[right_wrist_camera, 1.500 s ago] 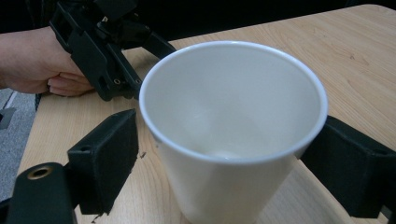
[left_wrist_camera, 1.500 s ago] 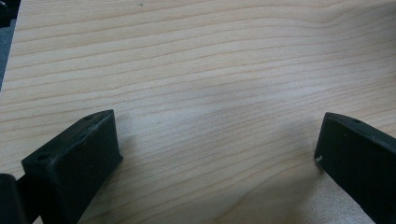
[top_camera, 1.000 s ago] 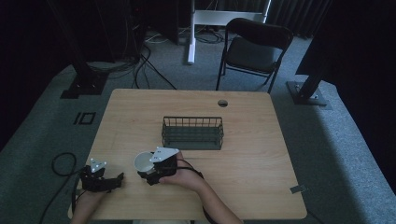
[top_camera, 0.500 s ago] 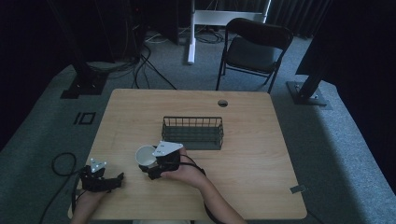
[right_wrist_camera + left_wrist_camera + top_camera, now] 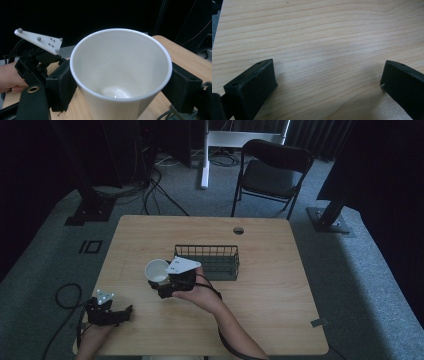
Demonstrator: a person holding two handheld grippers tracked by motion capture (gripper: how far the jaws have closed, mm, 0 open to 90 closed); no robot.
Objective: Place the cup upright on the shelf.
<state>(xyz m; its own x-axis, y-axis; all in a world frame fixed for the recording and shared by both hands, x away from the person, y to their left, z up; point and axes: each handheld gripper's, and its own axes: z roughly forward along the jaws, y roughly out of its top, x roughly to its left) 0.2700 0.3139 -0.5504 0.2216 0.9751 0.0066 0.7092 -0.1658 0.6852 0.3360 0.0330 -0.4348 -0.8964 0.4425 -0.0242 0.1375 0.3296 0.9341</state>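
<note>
We see the white, smooth-walled cup clamped between the two black jaws of the right gripper, one jaw pressed to each side of its wall. Its mouth is open towards the gripper's camera and its inside is bare. In the high view the white cup sits at the front-left part of the pale wooden table, just beside the left end of the dark wire basket; whether it touches the tabletop we cannot tell. The person's right hand holds that gripper. Well apart, near the table's front-left corner, the left gripper rests low over bare wood with its jaws spread wide and nothing between them.
</note>
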